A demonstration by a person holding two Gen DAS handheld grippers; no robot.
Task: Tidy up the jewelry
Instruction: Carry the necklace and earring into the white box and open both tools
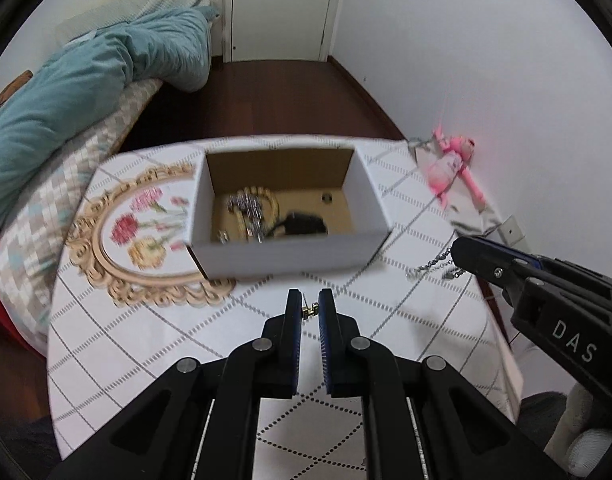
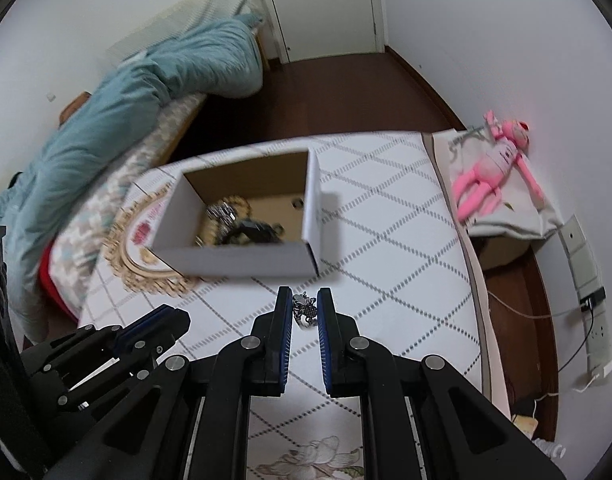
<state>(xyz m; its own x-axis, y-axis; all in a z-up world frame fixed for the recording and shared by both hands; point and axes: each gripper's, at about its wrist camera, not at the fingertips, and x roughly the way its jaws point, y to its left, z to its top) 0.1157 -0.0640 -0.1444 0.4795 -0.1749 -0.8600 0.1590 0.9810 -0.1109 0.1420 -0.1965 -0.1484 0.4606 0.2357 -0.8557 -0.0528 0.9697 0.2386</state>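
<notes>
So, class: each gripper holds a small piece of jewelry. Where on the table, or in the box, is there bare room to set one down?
Free: the tablecloth right of the white box, and the strip between box and grippers. Inside the box, bare floor on the right, near a small dark item. Crowded: its left half, heaped with jewelry, and the table's left, under the gold-framed plaque.

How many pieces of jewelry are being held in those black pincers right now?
2. A small gold earring sits between the left pincer's tips; a silver ring sits in the right pincer. More lie in the box.

Both left tongs and right tongs pinch small pieces.
</notes>
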